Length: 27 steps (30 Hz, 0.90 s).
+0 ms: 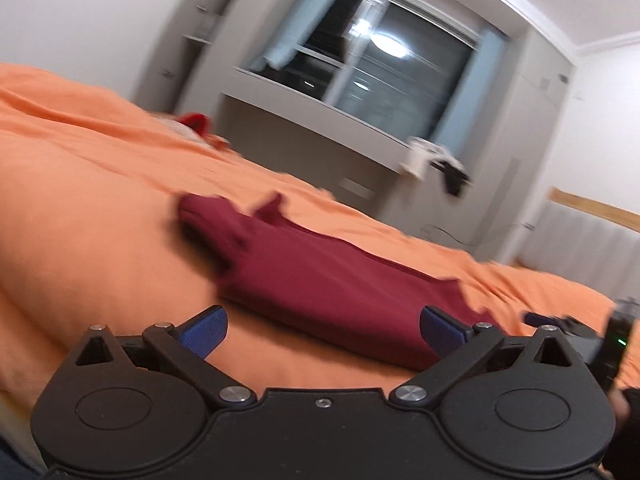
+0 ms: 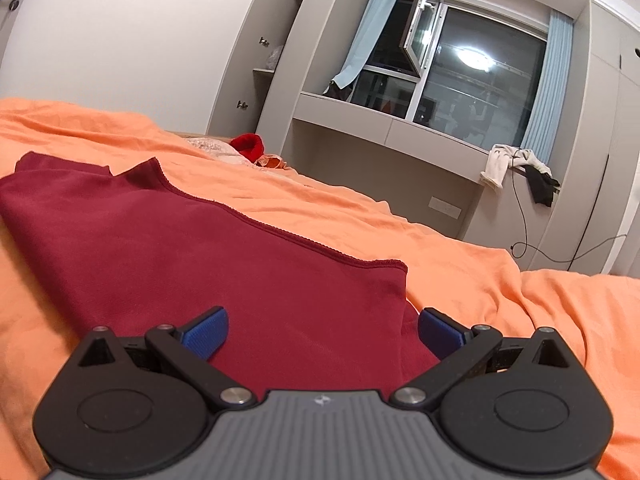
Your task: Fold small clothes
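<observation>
A dark red soft cloth garment is being shown lying flat on a wrinkled orange bed sheet. The left gripper is being held low near the garment's edge, its blue jaws wide apart with nothing between them. The right gripper is being held over the garment's near corner, its jaws also spread apart and empty. A small bright red thing is being seen far back on the bed.
</observation>
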Each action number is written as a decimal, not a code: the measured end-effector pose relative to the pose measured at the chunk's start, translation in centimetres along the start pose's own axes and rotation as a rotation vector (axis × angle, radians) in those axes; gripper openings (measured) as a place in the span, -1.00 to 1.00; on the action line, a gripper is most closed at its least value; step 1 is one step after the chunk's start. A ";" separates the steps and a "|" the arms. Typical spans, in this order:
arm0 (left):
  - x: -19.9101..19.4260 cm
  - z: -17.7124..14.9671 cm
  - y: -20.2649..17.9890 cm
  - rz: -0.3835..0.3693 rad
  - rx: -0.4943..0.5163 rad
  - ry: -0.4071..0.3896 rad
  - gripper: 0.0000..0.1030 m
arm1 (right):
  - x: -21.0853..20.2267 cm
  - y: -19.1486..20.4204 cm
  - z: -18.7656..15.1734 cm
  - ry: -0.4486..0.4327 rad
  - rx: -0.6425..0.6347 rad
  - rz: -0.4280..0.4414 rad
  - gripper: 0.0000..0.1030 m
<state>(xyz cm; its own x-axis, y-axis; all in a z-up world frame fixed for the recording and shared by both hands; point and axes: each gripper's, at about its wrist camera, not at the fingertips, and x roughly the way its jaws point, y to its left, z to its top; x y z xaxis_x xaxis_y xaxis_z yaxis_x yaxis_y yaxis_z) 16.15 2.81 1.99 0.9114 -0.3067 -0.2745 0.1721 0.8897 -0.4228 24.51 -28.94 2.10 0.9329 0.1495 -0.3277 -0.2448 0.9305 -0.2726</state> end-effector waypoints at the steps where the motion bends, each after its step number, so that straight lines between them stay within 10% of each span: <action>1: 0.7 -0.2 -0.4 -0.027 -0.002 0.022 0.98 | -0.1 0.0 0.0 -0.001 0.007 0.000 1.00; 12: 8.9 1.8 1.7 -0.037 -0.218 0.196 0.98 | -0.4 -0.8 0.7 -0.010 0.061 0.015 1.00; 27: 13.2 4.6 2.6 0.162 -0.069 0.150 0.99 | 1.7 0.2 1.5 0.034 0.283 0.143 1.00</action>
<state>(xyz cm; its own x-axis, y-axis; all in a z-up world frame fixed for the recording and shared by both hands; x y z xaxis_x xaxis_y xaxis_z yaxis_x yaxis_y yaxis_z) 30.30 2.63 1.24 0.8581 -0.2136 -0.4669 -0.0024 0.9077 -0.4196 26.41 -27.94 2.87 0.8838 0.2786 -0.3759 -0.2851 0.9577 0.0396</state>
